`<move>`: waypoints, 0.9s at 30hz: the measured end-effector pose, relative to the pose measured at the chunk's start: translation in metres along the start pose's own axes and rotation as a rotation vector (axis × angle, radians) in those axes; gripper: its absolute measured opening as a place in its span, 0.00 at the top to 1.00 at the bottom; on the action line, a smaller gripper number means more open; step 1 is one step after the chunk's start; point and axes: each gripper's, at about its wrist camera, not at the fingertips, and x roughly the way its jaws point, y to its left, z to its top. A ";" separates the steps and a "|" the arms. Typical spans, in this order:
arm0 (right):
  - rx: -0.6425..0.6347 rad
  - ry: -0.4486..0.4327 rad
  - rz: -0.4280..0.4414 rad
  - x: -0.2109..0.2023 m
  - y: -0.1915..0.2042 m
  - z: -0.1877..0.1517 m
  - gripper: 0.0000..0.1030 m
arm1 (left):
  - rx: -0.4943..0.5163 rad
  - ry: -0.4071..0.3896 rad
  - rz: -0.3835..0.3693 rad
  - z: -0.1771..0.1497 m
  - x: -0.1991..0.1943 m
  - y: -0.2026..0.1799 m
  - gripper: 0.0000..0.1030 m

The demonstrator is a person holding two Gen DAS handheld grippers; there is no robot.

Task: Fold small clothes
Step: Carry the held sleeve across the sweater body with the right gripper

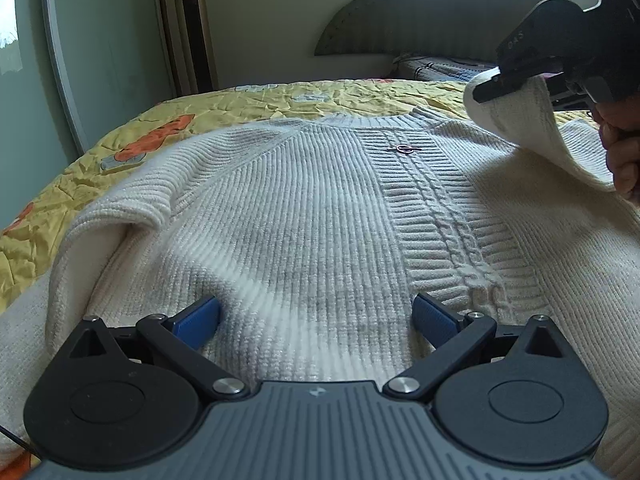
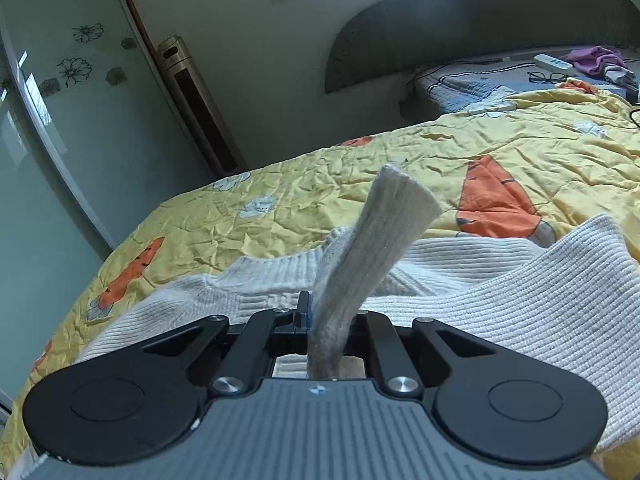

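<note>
A cream ribbed knit sweater [image 1: 312,208] lies spread on the bed, collar at the far end, with a cable band and a small metal pin [image 1: 404,149] down its front. My left gripper [image 1: 316,316] is open, its blue pads resting on the sweater's lower part. My right gripper [image 1: 516,84] is shut on the sweater's right sleeve [image 1: 532,128] and holds it lifted above the body. In the right wrist view the sleeve cuff [image 2: 384,232] sticks up from the shut gripper [image 2: 328,320].
A yellow quilt with orange carrot print [image 2: 400,168] covers the bed. A glass sliding door [image 2: 60,120] and a tall standing air conditioner [image 2: 200,112] are at the left. Glasses [image 2: 547,77], a remote and purple cloth lie by the headboard.
</note>
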 end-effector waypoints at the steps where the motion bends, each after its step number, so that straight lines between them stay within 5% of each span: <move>1: -0.009 0.009 0.007 0.005 0.006 -0.001 0.87 | 0.001 -0.004 0.001 -0.001 0.000 0.000 0.00; 22: -0.185 0.096 0.005 0.077 0.094 -0.036 0.87 | -0.030 -0.009 -0.024 -0.003 0.001 0.003 0.00; 25: -0.192 0.168 0.002 0.089 0.092 -0.042 0.71 | -0.030 -0.009 -0.024 -0.003 0.001 0.003 0.00; 27: -0.172 0.171 0.054 0.084 0.090 -0.042 0.50 | -0.031 -0.009 -0.024 -0.003 0.001 0.003 0.00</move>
